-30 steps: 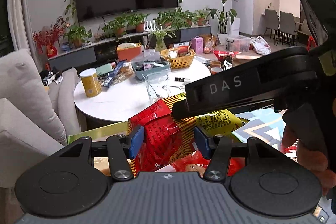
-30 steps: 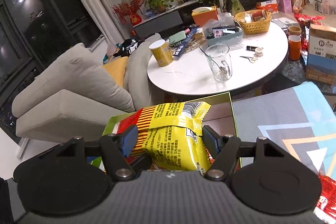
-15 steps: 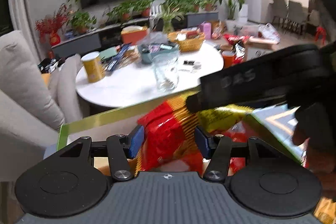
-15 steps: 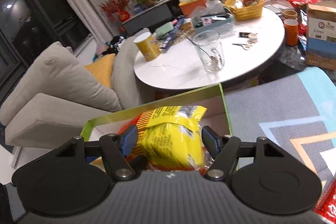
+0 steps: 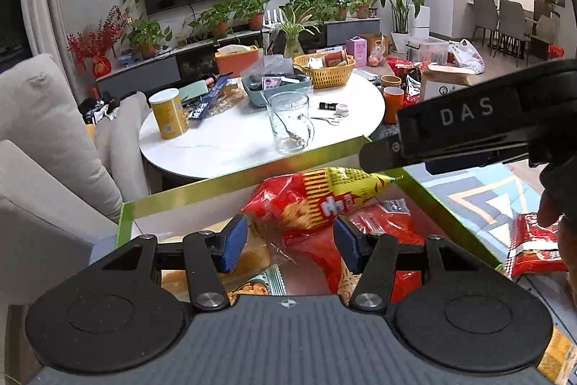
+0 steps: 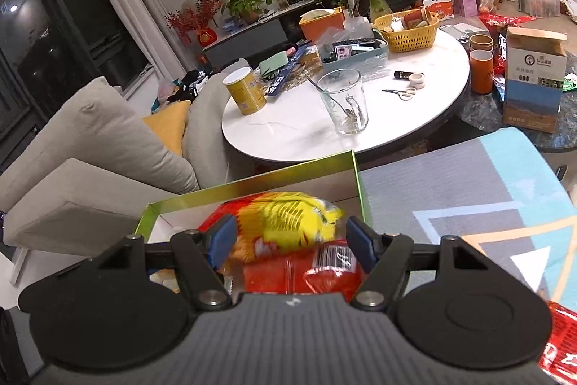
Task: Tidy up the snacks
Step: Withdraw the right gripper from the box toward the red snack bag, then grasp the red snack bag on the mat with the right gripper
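The green box (image 5: pixel 230 186) stands on the floor in front of the round white table (image 5: pixel 230 147), and I take it as the landmark. Inside the box lies a red and yellow chips bag (image 5: pixel 324 197), on top of other red snack bags (image 5: pixel 382 222).

The left gripper (image 5: pixel 290 242) hangs over the near part of the box. Its blue pads (image 5: pixel 232 242) stand apart and I see a gap on each side of the wrapping below, so they grip nothing.

The right gripper (image 6: pixel 290 239) is also over the box, reaching in from the right side. In the right wrist view the chips bag (image 6: pixel 292 222) sits between its pads and looks blurred. In the left wrist view the tip of this gripper (image 5: pixel 378 157) rests at the yellow end of the bag. If the pads still press on the bag, I cannot tell.

To the right of the box, on the patterned rug (image 5: pixel 479 197), lies one more red snack bag (image 5: pixel 533 248), under the person's hand (image 5: pixel 555 211).
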A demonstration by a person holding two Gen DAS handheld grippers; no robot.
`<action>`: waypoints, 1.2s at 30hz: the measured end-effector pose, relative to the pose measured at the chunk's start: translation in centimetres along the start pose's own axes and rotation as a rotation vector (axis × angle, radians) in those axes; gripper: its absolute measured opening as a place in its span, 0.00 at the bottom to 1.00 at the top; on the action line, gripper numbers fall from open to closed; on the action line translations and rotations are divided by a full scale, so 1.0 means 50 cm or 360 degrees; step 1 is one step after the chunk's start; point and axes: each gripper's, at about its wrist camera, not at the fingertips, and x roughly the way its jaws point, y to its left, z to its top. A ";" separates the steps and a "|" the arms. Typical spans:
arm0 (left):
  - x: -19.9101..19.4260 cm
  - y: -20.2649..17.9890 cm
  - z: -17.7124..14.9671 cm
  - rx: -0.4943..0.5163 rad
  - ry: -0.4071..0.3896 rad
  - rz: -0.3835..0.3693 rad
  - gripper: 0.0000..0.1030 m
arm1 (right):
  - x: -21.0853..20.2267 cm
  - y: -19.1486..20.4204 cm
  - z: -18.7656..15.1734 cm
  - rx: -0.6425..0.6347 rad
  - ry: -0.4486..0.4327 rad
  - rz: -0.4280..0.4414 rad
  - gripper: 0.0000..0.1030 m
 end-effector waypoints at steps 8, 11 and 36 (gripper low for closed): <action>-0.056 -0.035 -0.002 0.0003 -0.0023 -0.0030 0.49 | -0.051 -0.019 -0.015 -0.0053 0.0038 -0.0037 0.49; -0.075 -0.057 -0.009 0.0018 -0.0019 -0.0065 0.49 | -0.067 -0.049 -0.020 -0.0039 0.0067 -0.0072 0.50; -0.129 -0.137 -0.120 -0.0035 0.0147 -0.0169 0.49 | -0.104 -0.269 -0.152 0.0512 0.0350 -0.0097 0.52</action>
